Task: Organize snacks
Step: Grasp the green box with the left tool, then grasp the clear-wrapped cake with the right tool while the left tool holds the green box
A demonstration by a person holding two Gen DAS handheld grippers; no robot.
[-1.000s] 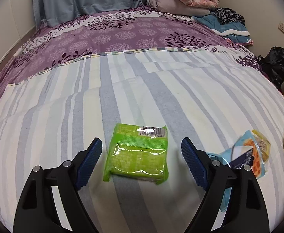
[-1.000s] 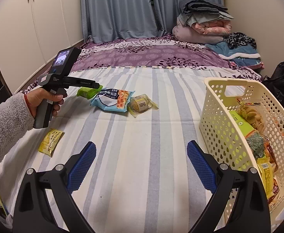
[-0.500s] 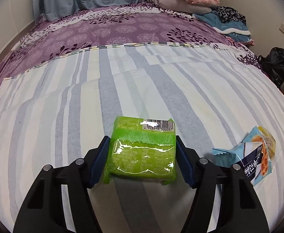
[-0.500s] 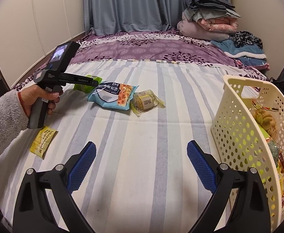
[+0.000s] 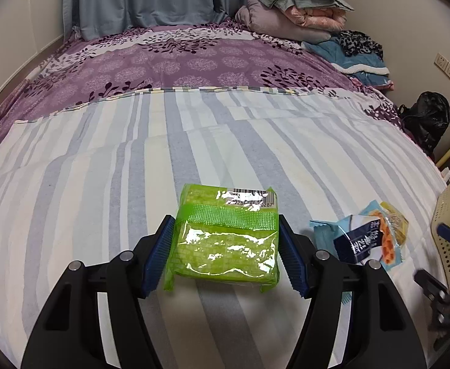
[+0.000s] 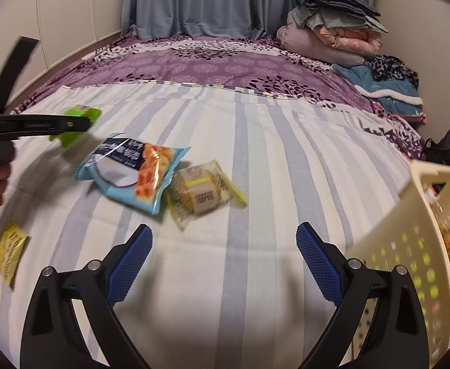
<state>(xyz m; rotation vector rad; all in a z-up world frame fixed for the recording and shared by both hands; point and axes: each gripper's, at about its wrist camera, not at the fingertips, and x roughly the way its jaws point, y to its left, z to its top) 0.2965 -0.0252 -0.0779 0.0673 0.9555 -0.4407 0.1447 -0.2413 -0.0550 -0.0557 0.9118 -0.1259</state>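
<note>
Change: since a second ago the left gripper (image 5: 225,252) has closed its blue fingers (image 5: 158,256) onto the green snack pack (image 5: 226,240), and the right gripper (image 6: 223,264) has swung in toward the loose snacks.
Left grasp: fingers clenched on both sides of the green pack, above the striped bed sheet (image 5: 102,184).
Right gripper: fingers spread wide, nothing between them.
Loose snacks: blue biscuit bag (image 6: 132,172) touching a small yellow-wrapped cake (image 6: 202,190); a yellow sachet (image 6: 9,253) well apart at the left.
Basket: cream perforated basket (image 6: 409,246) at the right, snacks inside.
</note>
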